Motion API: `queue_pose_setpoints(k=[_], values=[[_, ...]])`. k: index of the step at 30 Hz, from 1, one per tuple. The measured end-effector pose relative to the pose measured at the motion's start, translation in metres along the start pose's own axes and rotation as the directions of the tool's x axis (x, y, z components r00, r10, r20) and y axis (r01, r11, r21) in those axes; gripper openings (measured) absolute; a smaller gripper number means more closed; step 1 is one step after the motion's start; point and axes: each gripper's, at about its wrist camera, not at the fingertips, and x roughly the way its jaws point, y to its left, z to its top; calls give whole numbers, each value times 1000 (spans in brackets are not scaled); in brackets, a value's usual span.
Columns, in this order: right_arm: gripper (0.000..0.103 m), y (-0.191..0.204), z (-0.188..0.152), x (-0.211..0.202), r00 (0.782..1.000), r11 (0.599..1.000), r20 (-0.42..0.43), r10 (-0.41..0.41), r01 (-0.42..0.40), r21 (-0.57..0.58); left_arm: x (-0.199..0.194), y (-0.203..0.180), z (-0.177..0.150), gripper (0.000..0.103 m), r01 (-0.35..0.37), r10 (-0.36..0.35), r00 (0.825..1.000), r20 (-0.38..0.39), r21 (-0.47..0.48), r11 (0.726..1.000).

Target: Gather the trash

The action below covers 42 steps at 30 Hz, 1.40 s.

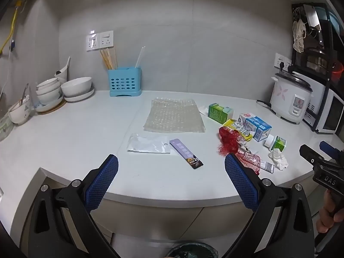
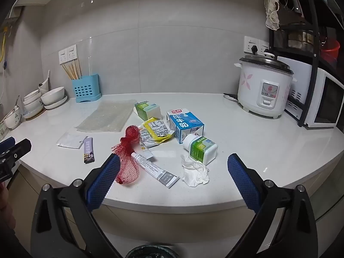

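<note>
Trash lies on the white counter (image 2: 258,142): a red mesh net (image 2: 128,157), a grey-white tube (image 2: 155,168), a crumpled tissue (image 2: 194,172), a white-and-green bottle (image 2: 201,148), a blue milk carton (image 2: 185,124), a yellow wrapper (image 2: 155,132), a green box (image 2: 147,109), a purple sachet (image 1: 186,153), a clear plastic bag (image 1: 147,143) and bubble wrap (image 1: 175,116). My left gripper (image 1: 172,163) is open and empty at the counter's front edge, just before the sachet. My right gripper (image 2: 172,163) is open and empty in front of the tube and tissue.
A bin's dark rim (image 2: 148,251) shows below the counter edge. A rice cooker (image 2: 264,86) and microwave (image 2: 322,101) stand at the right. A blue utensil holder (image 1: 124,81) and stacked bowls (image 1: 56,90) stand at the back left.
</note>
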Motion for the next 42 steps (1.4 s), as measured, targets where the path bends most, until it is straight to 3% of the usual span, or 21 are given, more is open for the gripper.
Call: queue_pose_setpoints(k=[42], values=[[96,-3,-2,-1,1000,1000,-13,12,-12,7,-6,-5,1,97,-26,26,1000,4,16,1000]])
